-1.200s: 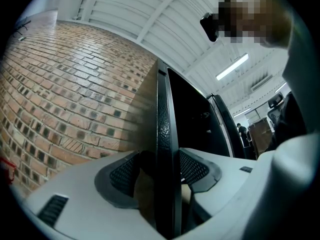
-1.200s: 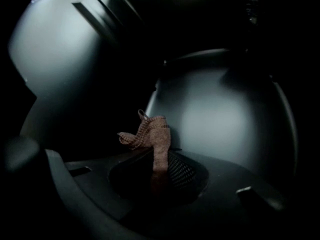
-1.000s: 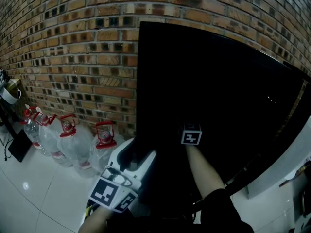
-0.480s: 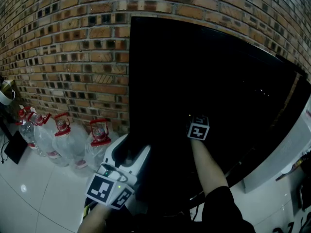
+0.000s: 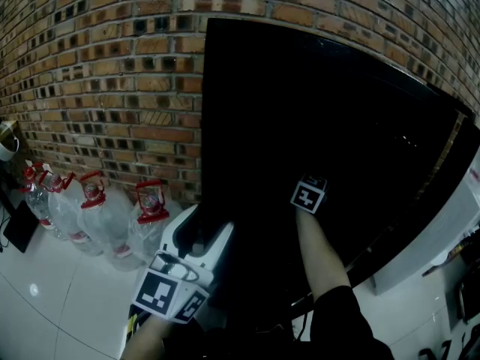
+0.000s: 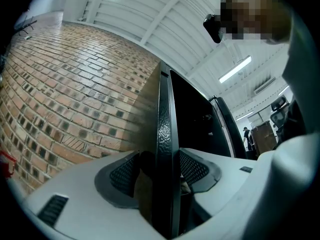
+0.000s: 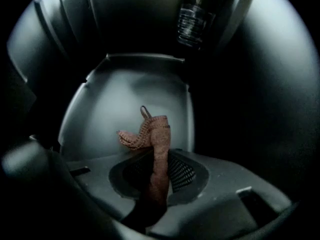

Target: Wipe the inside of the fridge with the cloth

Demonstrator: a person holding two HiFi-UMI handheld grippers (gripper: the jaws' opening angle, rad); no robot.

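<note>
Left gripper [image 6: 162, 170] clamps the fridge door [image 6: 164, 109] by its edge, one pad on each face. Right gripper [image 7: 158, 168] pinches the pinkish cloth [image 7: 151, 134] inside the fridge [image 7: 127, 96].

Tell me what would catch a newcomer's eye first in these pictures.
A big black fridge against the brick wall fills most of the head view, with red-capped water jugs on the floor to its left. The left tongs clamp the edge of the fridge door. The right tongs pinch a brownish cloth inside the dim interior.
</note>
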